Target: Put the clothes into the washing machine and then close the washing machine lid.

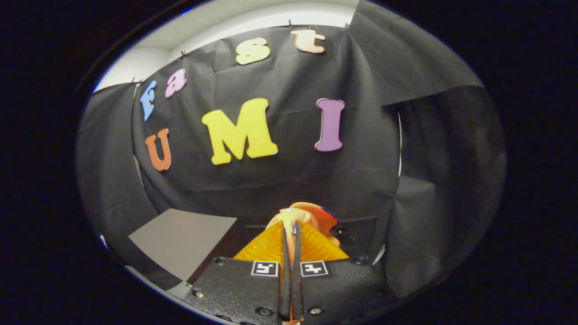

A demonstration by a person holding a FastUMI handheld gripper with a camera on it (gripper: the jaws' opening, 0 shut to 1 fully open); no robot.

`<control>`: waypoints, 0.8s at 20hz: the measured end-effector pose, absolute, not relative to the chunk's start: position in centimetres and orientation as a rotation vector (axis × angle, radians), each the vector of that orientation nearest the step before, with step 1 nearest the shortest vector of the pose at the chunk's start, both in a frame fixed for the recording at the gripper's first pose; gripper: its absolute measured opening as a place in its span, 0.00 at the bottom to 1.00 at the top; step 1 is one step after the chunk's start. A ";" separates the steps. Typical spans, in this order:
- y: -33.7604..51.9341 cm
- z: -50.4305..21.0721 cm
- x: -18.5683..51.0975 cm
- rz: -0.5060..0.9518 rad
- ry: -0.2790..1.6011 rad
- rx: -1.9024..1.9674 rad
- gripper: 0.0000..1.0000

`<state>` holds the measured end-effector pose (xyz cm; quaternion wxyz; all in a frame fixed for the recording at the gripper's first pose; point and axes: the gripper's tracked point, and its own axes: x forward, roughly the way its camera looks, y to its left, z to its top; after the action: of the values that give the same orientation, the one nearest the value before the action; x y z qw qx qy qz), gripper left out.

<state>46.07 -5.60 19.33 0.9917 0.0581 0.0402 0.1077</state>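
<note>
The claw stands with its fingers drawn together, clamped on a small orange garment that bunches up just past the fingertips. A dark blue trim shows on the right side of the bunch. The cloth is raised off the bench, whose grey top lies below and left of the claw.

Judged from its folds, the garment is soft, light and limp. It should drape and swing, not hold shape. The present hold is on a gathered fold, which suits such cloth; a thin edge could slip free.

A dark object sits just right of the fingers, beyond them; what it is cannot be told. No drum or lid can be made out from here, so what the machine holds cannot be told. The garment is judged not yet loaded.
</note>
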 end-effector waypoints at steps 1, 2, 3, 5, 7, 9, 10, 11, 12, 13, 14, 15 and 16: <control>-5.8 18.0 46.7 0.211 0.096 0.116 0.05; -5.8 16.7 47.4 0.207 0.108 0.118 0.05; -5.8 15.3 48.1 0.206 0.122 0.117 0.05; -5.9 12.7 49.2 0.193 0.160 0.116 0.05; -6.0 9.9 50.2 0.175 0.214 0.116 0.05; -6.3 6.7 51.3 0.155 0.277 0.114 0.05; -6.2 5.1 51.9 0.153 0.311 0.110 0.05; -6.6 3.8 52.2 0.150 0.347 0.105 0.05; -6.6 2.5 52.6 0.144 0.381 0.098 0.05; -6.6 1.2 52.6 0.141 0.414 0.093 0.05; -6.4 0.1 52.8 0.139 0.441 0.091 0.05; -6.4 -1.0 52.6 0.138 0.470 0.090 0.05; -6.6 -1.8 52.4 0.135 0.494 0.088 0.05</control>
<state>52.43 -6.61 -1.76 0.9664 0.0436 0.2443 0.0667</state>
